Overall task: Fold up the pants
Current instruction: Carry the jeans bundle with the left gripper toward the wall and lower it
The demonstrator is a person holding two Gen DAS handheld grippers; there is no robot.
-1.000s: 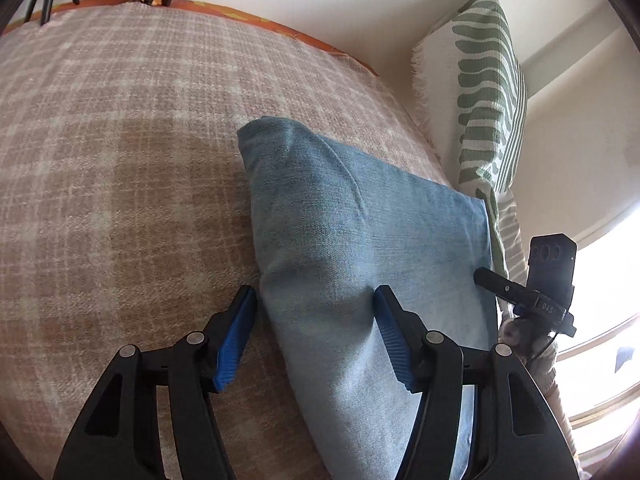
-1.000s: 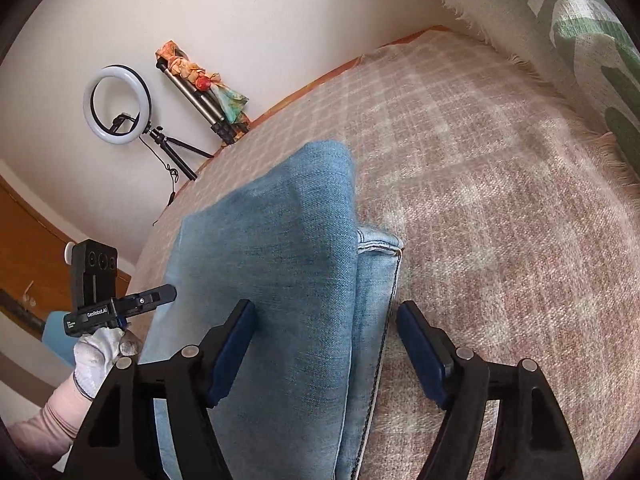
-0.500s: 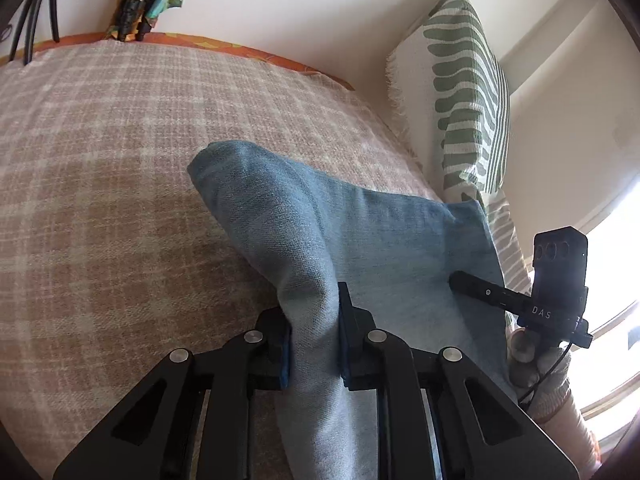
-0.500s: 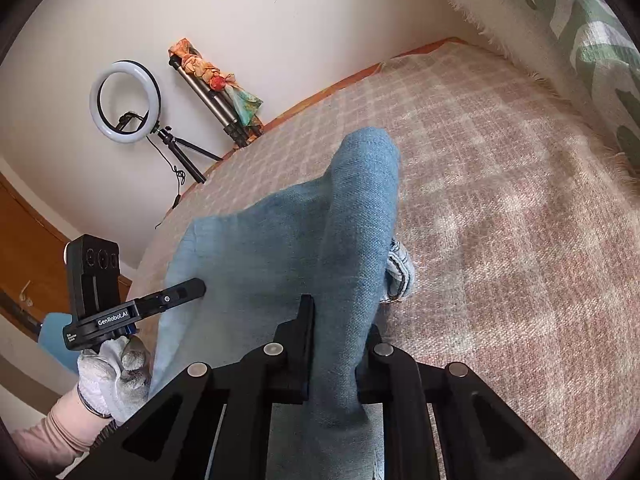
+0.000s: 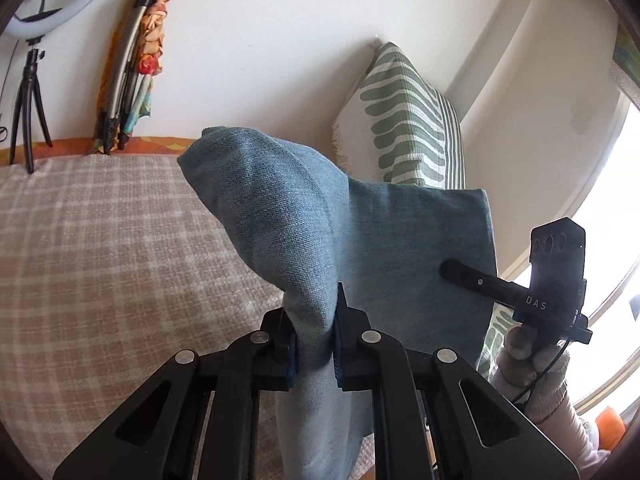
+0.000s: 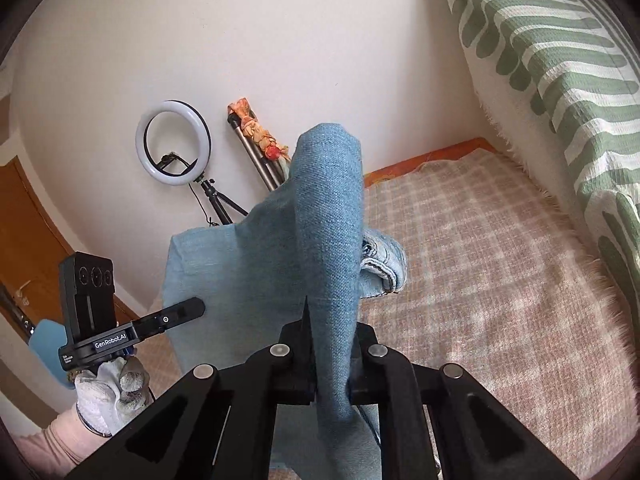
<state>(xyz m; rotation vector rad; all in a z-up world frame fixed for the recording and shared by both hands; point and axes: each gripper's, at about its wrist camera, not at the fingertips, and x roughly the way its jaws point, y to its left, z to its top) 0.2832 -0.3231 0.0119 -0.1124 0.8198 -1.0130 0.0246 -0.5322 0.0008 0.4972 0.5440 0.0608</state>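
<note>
The left hand-held gripper is closing on the blue pants. The right hand-held gripper, marked "DAS", pinches them too. The left one reads "GenRobot.AI".

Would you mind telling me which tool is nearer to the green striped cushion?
Right. The right tool, shut on the jeans, works on the side beside the green striped cushion. The left tool grips the jeans' opposite edge, farther from it.

A bed, its plaid blanket pink and cream, carries a green-striped pillow at two o'clock.
</note>
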